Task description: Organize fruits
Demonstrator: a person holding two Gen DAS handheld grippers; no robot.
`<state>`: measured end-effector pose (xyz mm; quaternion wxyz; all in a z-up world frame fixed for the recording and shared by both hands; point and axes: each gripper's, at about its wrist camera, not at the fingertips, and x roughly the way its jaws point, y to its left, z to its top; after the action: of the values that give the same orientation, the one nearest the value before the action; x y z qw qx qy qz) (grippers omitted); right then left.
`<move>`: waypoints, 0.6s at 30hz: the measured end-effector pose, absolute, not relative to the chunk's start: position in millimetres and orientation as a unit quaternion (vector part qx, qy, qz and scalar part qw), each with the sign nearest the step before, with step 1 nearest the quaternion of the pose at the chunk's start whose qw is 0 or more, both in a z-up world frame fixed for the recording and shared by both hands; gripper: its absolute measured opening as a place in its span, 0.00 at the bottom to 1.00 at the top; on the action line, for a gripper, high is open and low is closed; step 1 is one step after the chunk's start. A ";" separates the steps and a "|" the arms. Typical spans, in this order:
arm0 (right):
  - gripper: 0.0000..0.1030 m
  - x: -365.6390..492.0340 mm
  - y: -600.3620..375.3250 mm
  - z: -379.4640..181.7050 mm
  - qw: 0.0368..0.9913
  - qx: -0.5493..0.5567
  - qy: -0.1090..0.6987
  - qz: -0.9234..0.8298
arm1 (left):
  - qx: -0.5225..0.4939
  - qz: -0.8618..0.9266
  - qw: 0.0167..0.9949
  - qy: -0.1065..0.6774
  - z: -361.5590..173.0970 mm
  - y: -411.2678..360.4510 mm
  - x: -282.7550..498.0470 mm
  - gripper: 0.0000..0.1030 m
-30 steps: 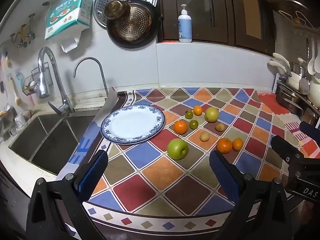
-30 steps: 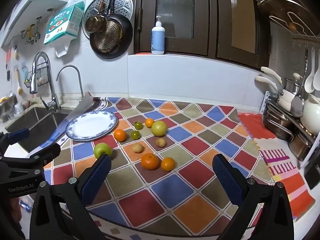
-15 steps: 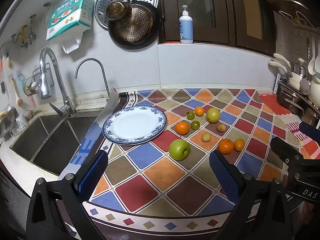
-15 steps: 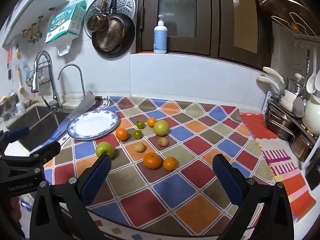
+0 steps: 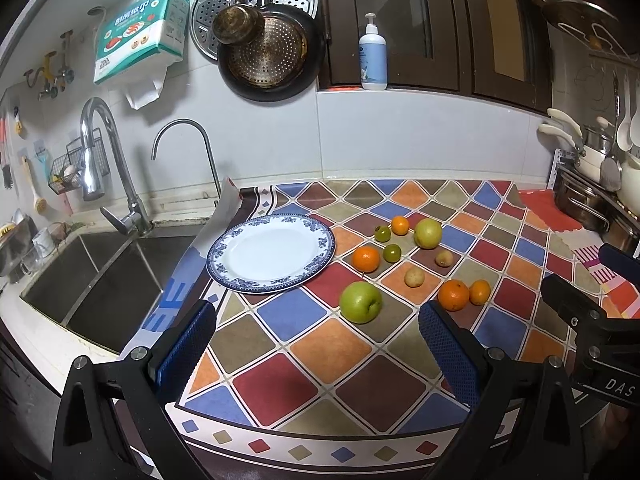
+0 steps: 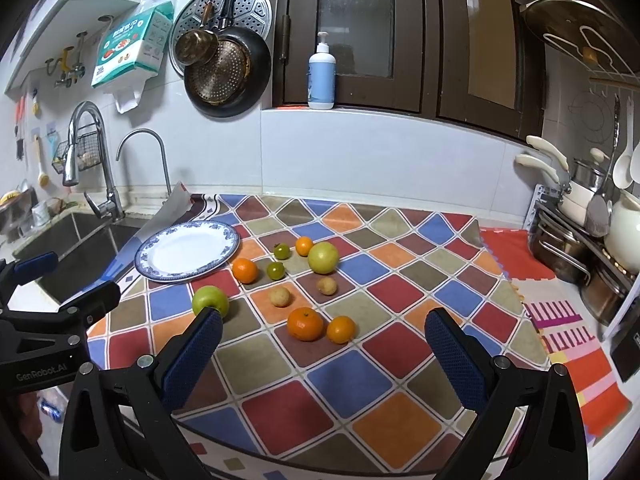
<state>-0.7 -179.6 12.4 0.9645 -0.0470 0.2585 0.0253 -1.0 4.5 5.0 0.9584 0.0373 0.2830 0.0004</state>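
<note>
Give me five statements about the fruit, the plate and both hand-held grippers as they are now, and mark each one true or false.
1. The plate holds no fruit. True.
2. The left hand-held gripper grips the green apple. False: it is open and holds nothing.
3. Two oranges sit side by side nearest the right hand-held gripper. True.
4. The right hand-held gripper is shut. False: it is open.
5. All fruit lies left of the plate. False: it lies to its right.

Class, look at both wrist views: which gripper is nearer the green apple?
Left. The left gripper hangs open just short of the green apple, roughly in line with it; the right gripper sits farther right, the apple beside its left finger.
</note>
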 end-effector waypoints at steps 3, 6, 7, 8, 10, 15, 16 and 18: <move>0.99 -0.5 -180.5 12.8 0.965 -0.047 0.258 0.025 | 0.038 0.001 0.959 0.281 7.1 4.8 -0.6 1.00; 0.99 -0.5 -177.5 12.0 0.965 -0.047 0.257 0.025 | 0.038 0.001 0.959 0.280 7.5 4.9 -0.6 1.00; 0.99 -0.2 -175.6 11.2 0.965 -0.047 0.257 0.025 | 0.038 0.002 0.959 0.280 7.4 4.7 -1.1 1.00; 0.99 -0.3 -175.7 10.9 0.965 -0.047 0.257 0.025 | 0.038 0.001 0.959 0.279 7.7 4.8 -0.9 1.00; 0.99 0.1 -181.2 16.9 0.965 -0.046 0.257 0.026 | 0.038 0.001 0.959 0.280 7.7 5.0 -1.0 1.00; 0.99 0.0 -180.3 18.1 0.965 -0.046 0.257 0.028 | 0.038 0.001 0.960 0.279 8.7 5.7 -0.6 1.00; 0.99 -0.1 -180.8 19.3 0.965 -0.047 0.256 0.028 | 0.038 0.002 0.960 0.279 9.4 5.8 -0.1 1.00; 0.99 -0.1 -181.0 20.2 0.965 -0.047 0.255 0.029 | 0.037 0.002 0.960 0.277 9.5 6.3 -1.2 1.00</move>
<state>-0.1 -181.0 20.2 0.9654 -0.0468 0.2549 0.0285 -1.2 6.3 9.5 0.9600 0.0373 0.2775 0.0022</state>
